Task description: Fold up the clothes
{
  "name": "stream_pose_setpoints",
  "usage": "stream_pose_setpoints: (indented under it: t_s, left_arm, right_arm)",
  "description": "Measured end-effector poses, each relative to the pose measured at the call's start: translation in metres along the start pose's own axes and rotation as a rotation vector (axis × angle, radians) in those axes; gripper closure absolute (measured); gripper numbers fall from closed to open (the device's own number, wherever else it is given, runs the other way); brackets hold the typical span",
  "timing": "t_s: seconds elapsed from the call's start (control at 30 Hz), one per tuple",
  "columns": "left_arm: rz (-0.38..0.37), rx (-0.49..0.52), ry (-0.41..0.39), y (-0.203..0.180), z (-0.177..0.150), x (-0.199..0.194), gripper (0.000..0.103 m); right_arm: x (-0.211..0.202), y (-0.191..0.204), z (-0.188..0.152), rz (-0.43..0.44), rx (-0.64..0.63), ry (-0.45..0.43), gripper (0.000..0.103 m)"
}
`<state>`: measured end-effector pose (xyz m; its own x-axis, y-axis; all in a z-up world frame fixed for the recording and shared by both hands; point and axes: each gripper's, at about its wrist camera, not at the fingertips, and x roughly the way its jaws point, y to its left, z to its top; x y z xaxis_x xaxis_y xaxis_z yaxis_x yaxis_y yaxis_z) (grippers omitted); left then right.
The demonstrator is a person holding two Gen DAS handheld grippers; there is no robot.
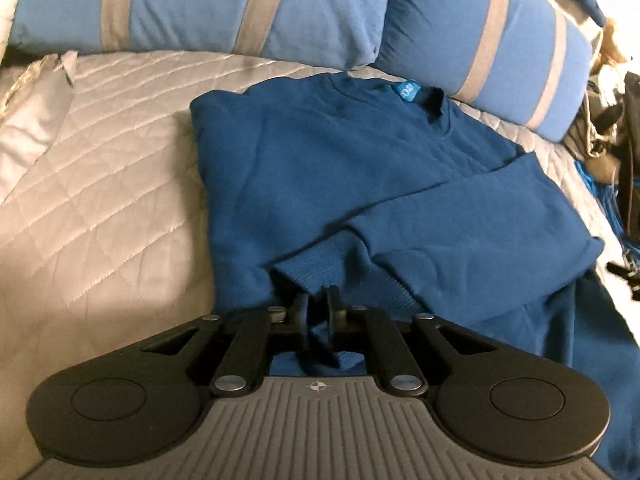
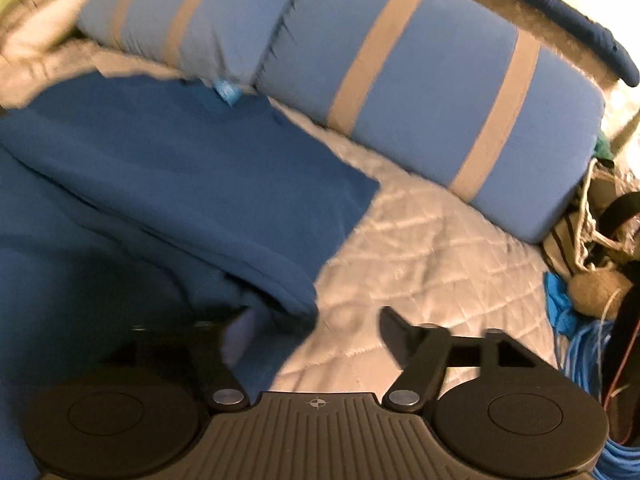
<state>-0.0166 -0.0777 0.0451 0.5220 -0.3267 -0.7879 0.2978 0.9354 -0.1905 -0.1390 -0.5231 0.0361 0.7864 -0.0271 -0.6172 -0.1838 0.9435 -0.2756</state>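
Observation:
A dark blue sweatshirt (image 1: 320, 168) lies partly folded on the quilted bed, its neck label (image 1: 405, 90) toward the pillows and one sleeve laid across its front. My left gripper (image 1: 317, 306) sits at the garment's near edge by the ribbed cuff (image 1: 308, 270). Its jaws are nearly together, with a pinch of blue fabric between them. In the blurred right wrist view the sweatshirt (image 2: 160, 160) fills the left side. My right gripper (image 2: 316, 330) is open wide, straddling the folded right edge of the fabric and holding nothing.
Two blue pillows with grey stripes (image 1: 240, 8) (image 2: 420, 100) line the head of the bed. The silver quilt (image 1: 100, 160) (image 2: 420, 260) is bare on both sides of the garment. Bags, cords and a bright blue cable (image 2: 580, 344) crowd the right bedside.

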Motion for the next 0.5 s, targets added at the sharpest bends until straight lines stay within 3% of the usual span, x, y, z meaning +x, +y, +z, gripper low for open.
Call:
stream_pose_setpoints:
  t_s: [0.07,0.2,0.23,0.4,0.5]
  left_arm:
    - [0.010,0.005,-0.013,-0.002,-0.002,0.001,0.085]
    - [0.032,0.026,-0.056,-0.006,-0.008,-0.009,0.065]
    - [0.036,0.036,-0.071,-0.007,-0.010,-0.014,0.062]
    - [0.093,0.072,-0.182,-0.006,-0.021,-0.043,0.032]
    - [0.132,0.082,-0.268,-0.002,-0.030,-0.062,0.031]
  right_arm:
    - [-0.007,-0.003,0.007,-0.012,0.027,-0.047,0.012]
    - [0.007,-0.010,0.019,-0.046,0.108,-0.080,0.012]
    - [0.014,-0.011,0.020,-0.058,0.124,-0.074,0.012]
    - [0.059,-0.012,-0.002,-0.136,0.160,0.060,0.008]
    - [0.061,-0.017,-0.013,-0.138,0.228,0.059,0.004]
